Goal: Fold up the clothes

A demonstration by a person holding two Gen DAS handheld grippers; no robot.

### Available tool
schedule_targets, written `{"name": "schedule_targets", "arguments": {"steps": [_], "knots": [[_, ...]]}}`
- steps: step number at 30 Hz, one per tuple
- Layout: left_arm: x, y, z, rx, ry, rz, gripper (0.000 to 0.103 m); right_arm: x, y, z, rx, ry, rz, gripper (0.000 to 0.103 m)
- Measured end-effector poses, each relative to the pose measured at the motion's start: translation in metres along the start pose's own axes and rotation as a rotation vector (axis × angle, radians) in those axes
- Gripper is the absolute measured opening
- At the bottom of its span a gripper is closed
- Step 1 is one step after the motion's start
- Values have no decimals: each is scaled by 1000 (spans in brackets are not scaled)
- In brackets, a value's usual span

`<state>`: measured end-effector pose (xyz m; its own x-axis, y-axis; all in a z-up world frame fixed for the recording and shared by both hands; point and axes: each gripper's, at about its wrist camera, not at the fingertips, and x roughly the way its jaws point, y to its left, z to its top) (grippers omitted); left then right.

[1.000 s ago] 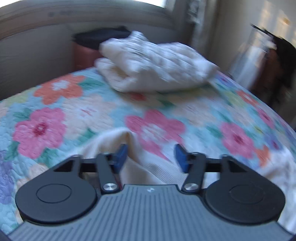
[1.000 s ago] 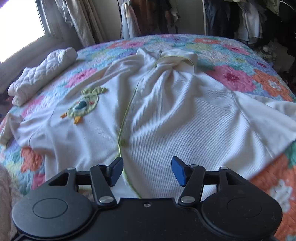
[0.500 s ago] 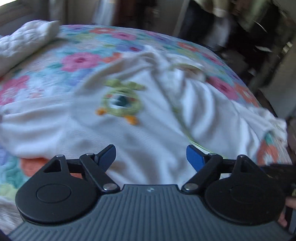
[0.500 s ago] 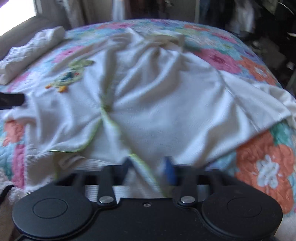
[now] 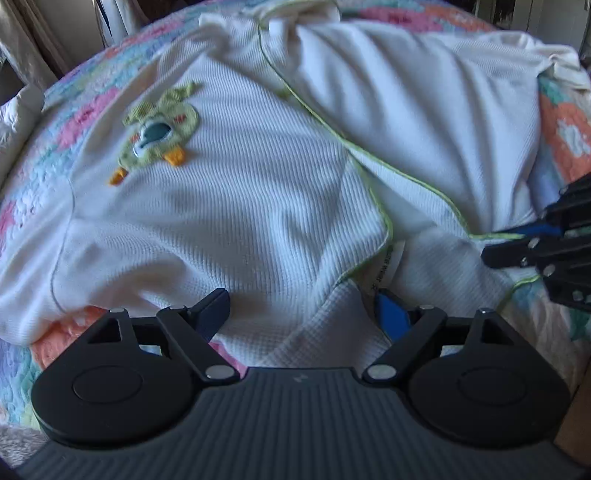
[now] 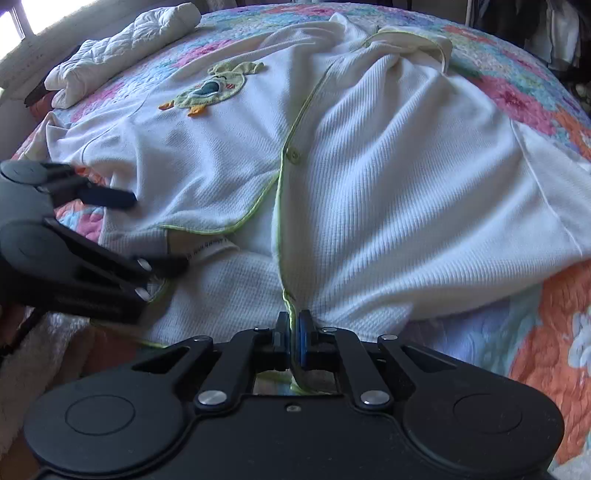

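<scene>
A white waffle-knit cardigan [image 6: 388, 177] with green piping and a green duck patch [image 6: 212, 90] lies front-up and rumpled on the bed; it also shows in the left wrist view [image 5: 240, 206]. My right gripper [image 6: 294, 328] is shut on the green-trimmed bottom hem of the cardigan's right front panel. My left gripper [image 5: 304, 314] is open, its fingers straddling the left panel's bottom hem near the care label [image 5: 386, 266]. Each gripper shows in the other's view, the left [image 6: 155, 240] and the right [image 5: 517, 240].
A floral quilt [image 6: 517, 96] covers the bed. A folded white quilted item [image 6: 122, 48] lies at the far left by the window. Dark hanging clothes [image 6: 554, 29] are beyond the bed's far right.
My left gripper swung from the folded item toward the cardigan, came down to its bottom hem and opened wider. My right gripper dropped to the hem and closed on it.
</scene>
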<state>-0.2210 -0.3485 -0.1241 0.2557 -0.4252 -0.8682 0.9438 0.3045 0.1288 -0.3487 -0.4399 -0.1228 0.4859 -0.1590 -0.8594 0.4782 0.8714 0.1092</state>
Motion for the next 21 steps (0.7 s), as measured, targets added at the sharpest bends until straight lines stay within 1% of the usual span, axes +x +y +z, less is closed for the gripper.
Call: {"name": "schedule_targets", "arguments": {"steps": [2, 3, 5, 6, 8, 9, 10, 11, 13, 16, 18, 21], "knots": [[5, -3, 0, 21, 15, 26, 90, 0, 3, 0, -1, -8, -15, 7], [6, -5, -1, 28, 17, 40, 94, 0, 4, 0, 2, -10, -25, 10], [8, -5, 0, 23, 10, 47, 95, 2, 4, 1, 14, -12, -33, 15], [7, -3, 0, 17, 4, 32, 92, 3, 3, 2, 14, -14, -34, 19], [5, 0, -1, 1, -14, -26, 58, 2, 5, 0, 6, -23, -43, 19], [2, -1, -1, 7, -23, -35, 28, 3, 5, -1, 2, -27, -45, 18], [-1, -4, -2, 24, -34, -29, 17, 2, 5, -1, -1, -29, -38, 15], [-4, -7, -3, 42, -44, -22, 12, 2, 4, -1, -1, -28, -25, 9], [-8, -7, -4, 40, -44, -21, 10, -3, -1, -2, 13, -30, 19, 9], [-17, 4, -4, -21, -48, -81, 10, -7, -5, -4, 28, -22, 62, 8], [-21, 12, -6, -73, -61, -115, 11, -4, -3, -4, 22, -11, 50, 8], [-16, 20, -6, -104, -46, -134, 11, 2, 7, -3, -24, 13, 19, 8]]}}
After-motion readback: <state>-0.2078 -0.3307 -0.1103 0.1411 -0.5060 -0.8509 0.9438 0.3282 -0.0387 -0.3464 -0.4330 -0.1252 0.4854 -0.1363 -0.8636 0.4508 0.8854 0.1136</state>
